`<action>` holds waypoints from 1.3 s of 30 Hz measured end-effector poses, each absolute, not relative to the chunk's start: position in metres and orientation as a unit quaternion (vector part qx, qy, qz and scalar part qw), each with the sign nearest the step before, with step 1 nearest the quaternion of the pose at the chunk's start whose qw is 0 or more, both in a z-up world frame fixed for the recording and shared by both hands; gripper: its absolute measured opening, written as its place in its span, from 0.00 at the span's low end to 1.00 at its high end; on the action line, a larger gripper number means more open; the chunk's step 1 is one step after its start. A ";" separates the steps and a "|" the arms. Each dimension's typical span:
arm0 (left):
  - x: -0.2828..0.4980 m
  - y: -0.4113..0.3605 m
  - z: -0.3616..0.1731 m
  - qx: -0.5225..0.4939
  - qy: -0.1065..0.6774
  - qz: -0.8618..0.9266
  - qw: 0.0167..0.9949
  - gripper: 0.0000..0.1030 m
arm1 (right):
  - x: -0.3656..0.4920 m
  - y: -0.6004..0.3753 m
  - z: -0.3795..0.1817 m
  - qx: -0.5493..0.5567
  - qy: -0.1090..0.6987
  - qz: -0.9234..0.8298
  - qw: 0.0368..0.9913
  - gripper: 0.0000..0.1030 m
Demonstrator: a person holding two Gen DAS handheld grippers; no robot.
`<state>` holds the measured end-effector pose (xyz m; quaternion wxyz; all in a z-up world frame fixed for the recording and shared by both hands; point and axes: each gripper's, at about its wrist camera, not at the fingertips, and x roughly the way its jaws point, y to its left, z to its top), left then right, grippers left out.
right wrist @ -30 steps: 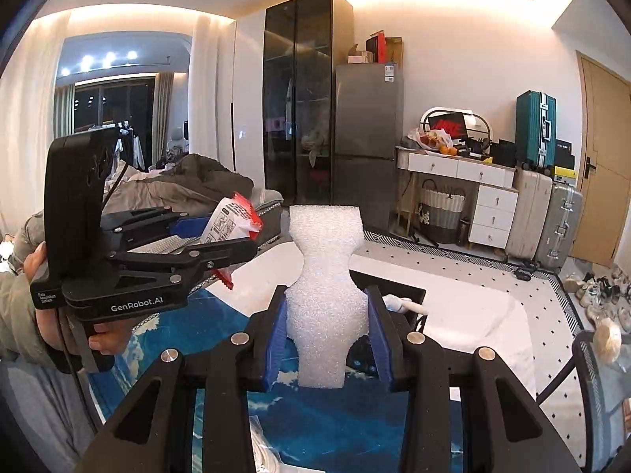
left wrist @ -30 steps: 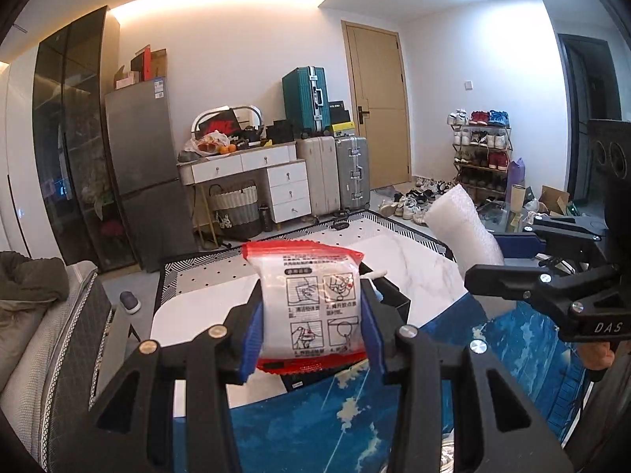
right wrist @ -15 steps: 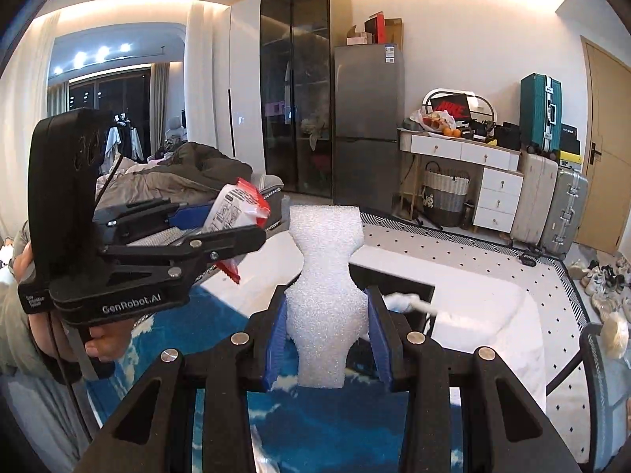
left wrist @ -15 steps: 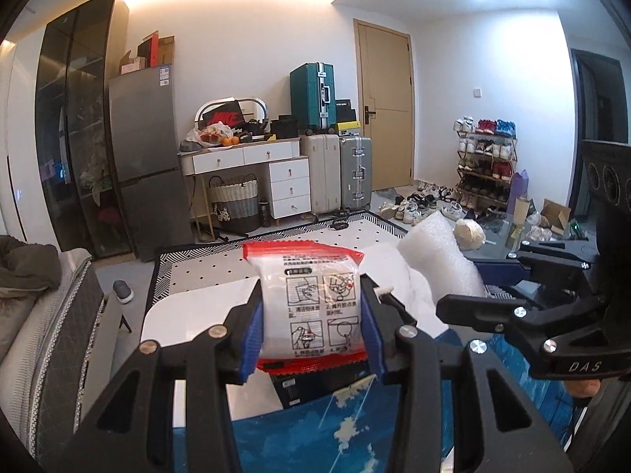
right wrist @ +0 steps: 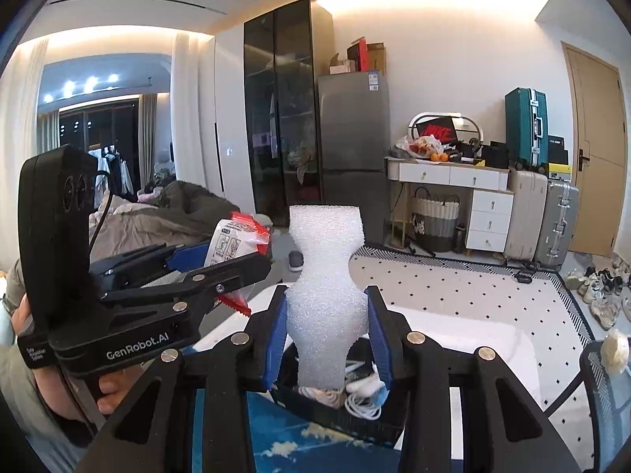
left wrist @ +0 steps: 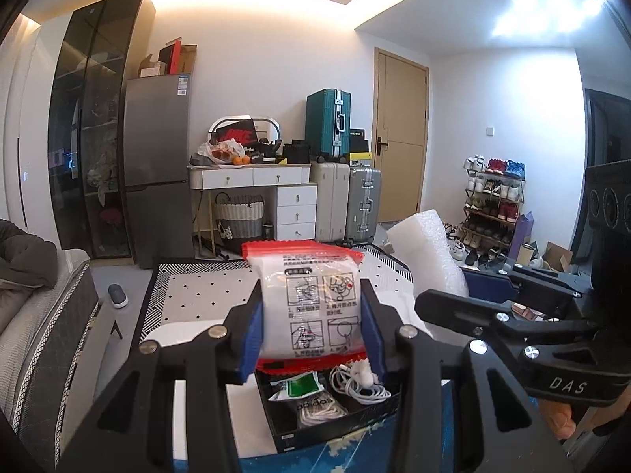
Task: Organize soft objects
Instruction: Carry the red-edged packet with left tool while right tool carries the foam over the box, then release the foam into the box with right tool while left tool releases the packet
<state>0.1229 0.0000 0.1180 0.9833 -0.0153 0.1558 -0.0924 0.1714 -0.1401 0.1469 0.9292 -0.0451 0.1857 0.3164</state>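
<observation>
- on the far left of the left wrist view a grey and beige sofa (left wrist: 43, 315) stands beside a patterned black and white rug (left wrist: 205, 291) on the floor
- the left gripper (left wrist: 311, 325) is clenched on a soft white plastic packet with red sealed edges and printed black pictograms (left wrist: 311, 299); its blue pads (left wrist: 252, 335) press on both sides of the packet, which stands upright in the air
- just below this packet is an open black rectangular box (left wrist: 335, 421) on the white table (left wrist: 205, 362); inside the box lie a coiled white cable (left wrist: 355, 386), a small green and white sachet (left wrist: 295, 388) and one more flat white pouch with black letters
- right of the packet, in the same view, the right gripper (left wrist: 465, 295) comes in from the right side, with a white foam block (left wrist: 430, 252) between its fingers
- in the right wrist view the left gripper (right wrist: 224, 260) is at the left, held by a person's hand (right wrist: 106, 390), and the red edged packet (right wrist: 236, 244) sticks out of it
- in the middle of the right wrist view the right gripper (right wrist: 325, 329) is grasping the white foam block (right wrist: 323, 287); the foam is squeezed narrow between the blue pads (right wrist: 276, 335) and is wider above them
- under the foam the black box (right wrist: 347, 414) is partly seen, with the white cable (right wrist: 363, 398) in it
- both held things are above the box, not touching it, and they are near each other but apart
- a blue cloth with white marks (right wrist: 284, 441) covers the near part of the table in front of the box
</observation>
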 end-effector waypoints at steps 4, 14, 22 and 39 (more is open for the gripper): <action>0.121 0.000 0.120 -0.022 0.150 -0.091 0.984 0.41 | 0.180 -0.136 0.154 -0.037 0.182 0.312 0.932 0.37; 0.122 0.005 0.116 -0.023 0.151 -0.087 0.984 0.41 | 0.192 -0.137 0.152 -0.028 0.190 0.307 0.932 0.37; 0.139 0.006 0.109 -0.025 0.173 -0.072 0.982 0.41 | 0.201 -0.133 0.145 -0.026 0.203 0.296 0.933 0.37; 0.205 0.016 0.058 -0.053 0.299 -0.073 0.950 0.41 | 0.279 -0.120 0.093 -0.036 0.360 0.245 0.899 0.37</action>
